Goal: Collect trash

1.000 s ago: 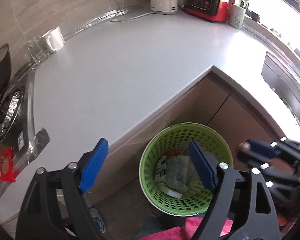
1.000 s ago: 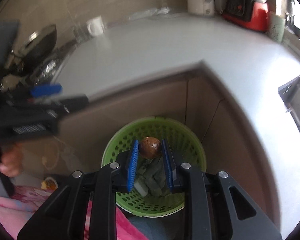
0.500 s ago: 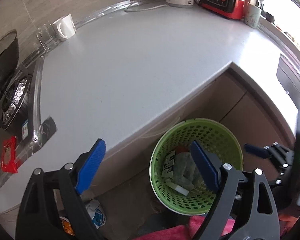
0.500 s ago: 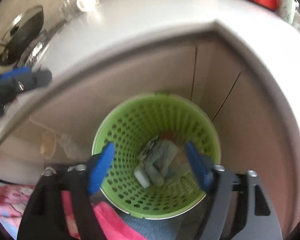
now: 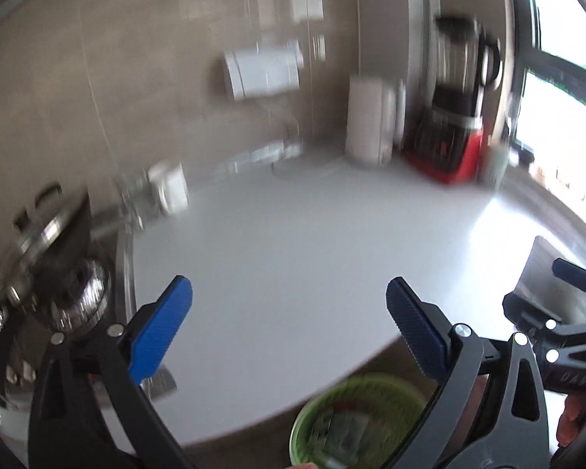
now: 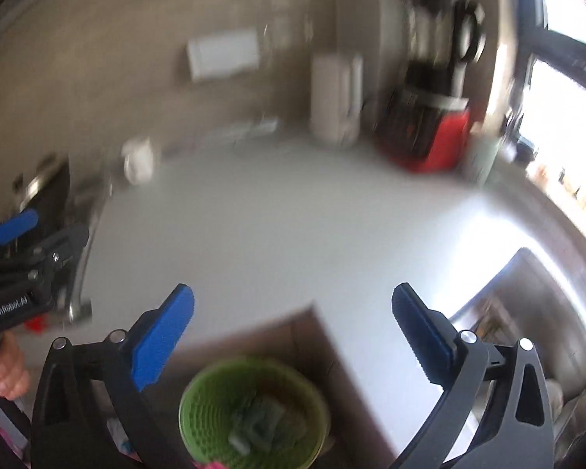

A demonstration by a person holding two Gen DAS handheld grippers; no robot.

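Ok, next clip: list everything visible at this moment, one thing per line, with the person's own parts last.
waste basket: one, green, on the floor below the counter corner, trash inside
countertop: one, white
kettle: one, white, at the back wall
blender: one, red base, right of the kettle
mug: one, white, back left
pan: one, dark, on the stove at left
left gripper: blue pads, wide open, empty
right gripper: blue pads, jaws just opened wide, empty
hand: one, holding the left gripper
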